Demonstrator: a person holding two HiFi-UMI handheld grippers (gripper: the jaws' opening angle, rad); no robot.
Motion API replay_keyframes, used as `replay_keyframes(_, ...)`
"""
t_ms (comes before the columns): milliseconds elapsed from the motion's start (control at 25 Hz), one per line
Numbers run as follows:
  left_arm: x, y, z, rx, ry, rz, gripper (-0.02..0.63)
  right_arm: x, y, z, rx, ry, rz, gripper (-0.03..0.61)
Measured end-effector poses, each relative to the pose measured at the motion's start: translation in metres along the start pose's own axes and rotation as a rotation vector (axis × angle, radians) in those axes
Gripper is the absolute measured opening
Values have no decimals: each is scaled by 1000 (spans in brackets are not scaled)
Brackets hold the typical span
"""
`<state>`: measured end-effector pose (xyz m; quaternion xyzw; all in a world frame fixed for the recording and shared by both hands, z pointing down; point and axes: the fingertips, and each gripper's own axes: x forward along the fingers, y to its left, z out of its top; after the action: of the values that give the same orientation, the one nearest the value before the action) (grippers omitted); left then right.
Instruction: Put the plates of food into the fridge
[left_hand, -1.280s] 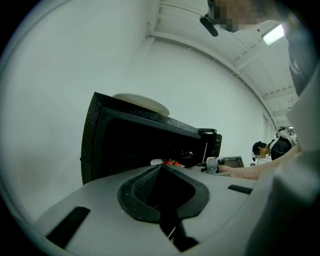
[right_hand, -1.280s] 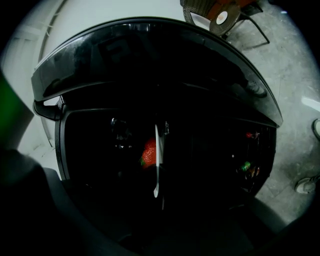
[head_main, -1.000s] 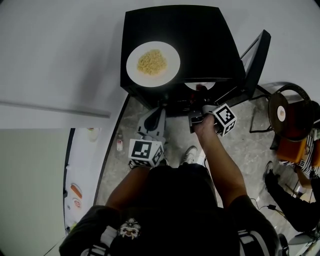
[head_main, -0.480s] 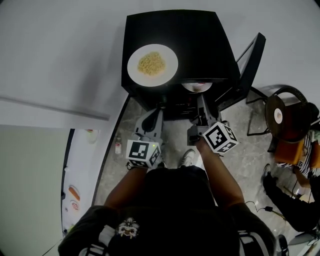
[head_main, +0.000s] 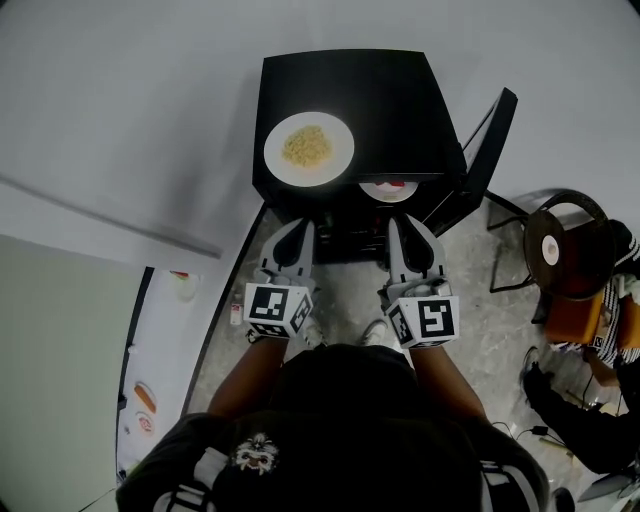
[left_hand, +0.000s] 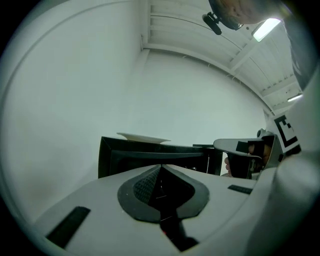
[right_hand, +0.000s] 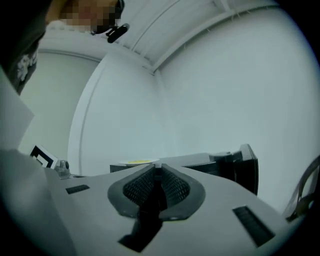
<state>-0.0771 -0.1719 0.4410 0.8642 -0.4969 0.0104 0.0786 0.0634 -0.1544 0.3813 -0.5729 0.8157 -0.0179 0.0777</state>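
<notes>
A round white plate of yellow noodles (head_main: 309, 149) sat atop the black box fridge (head_main: 400, 110), and another white plate (head_main: 388, 189) lay inside, beside its open door (head_main: 485, 150). Facing the fridge, the left gripper (left_hand: 161, 169) was closed and empty. The right gripper (right_hand: 158, 167) had just been closing and stood narrow, also empty.

A: Where's the fridge (head_main: 400, 100)?
B: Backed against the wall (head_main: 130, 100), with its door (head_main: 488, 150) swung open to the right.
A: And the plates?
B: The plate of noodles (head_main: 308, 148) sits on top of the fridge, at the front left. The second plate (head_main: 388, 188) is inside on a shelf, below and right of the first.
A: Anything around it?
B: A chair (head_main: 563, 245) stands on the floor (head_main: 490, 330) right of the door. Another person (head_main: 590, 420) is just beside the chair, on its near side.
</notes>
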Motion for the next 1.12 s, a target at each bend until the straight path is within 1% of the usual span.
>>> replay_keyframes(40, -1, -1, 3, 0, -6, 0, 21, -1, 3, 6, -40, -10, 4, 47)
replay_keyframes(160, -6, -4, 13, -2, -28, -10, 21, -2, 13, 15, -135, -21, 16, 27)
replay_keyframes(280, -9, -5, 22, -5, -50, -14, 21, -5, 18, 18, -196, -11, 12, 25)
replay_keyframes(320, -10, -5, 24, -5, -56, -14, 21, -7, 17, 15, -201, 7, 8, 25)
replay_keyframes(440, -12, -7, 30, 2, -70, -17, 21, -13, 16, 8, -165, 41, -5, 25)
replay_keyframes(520, -14, -10, 34, 12, -79, -20, 21, -15, 19, 10, -160, 20, -14, 25)
replay_keyframes(680, -16, -15, 41, 23, -93, -28, 21, -15, 26, 19, -164, -48, -2, 25)
replay_keyframes(760, -16, -18, 42, 34, -90, -29, 21, -16, 25, 21, -163, -47, -13, 25)
replay_keyframes(840, -15, -20, 43, 44, -88, -24, 21, -18, 22, 19, -182, -28, -16, 25)
replay_keyframes(920, -16, -20, 46, 26, -98, -29, 21, -19, 22, 17, -193, -20, -15, 25)
replay_keyframes(1120, -17, -21, 48, -2, -115, -32, 21, -21, 23, 17, -149, -31, -13, 25)
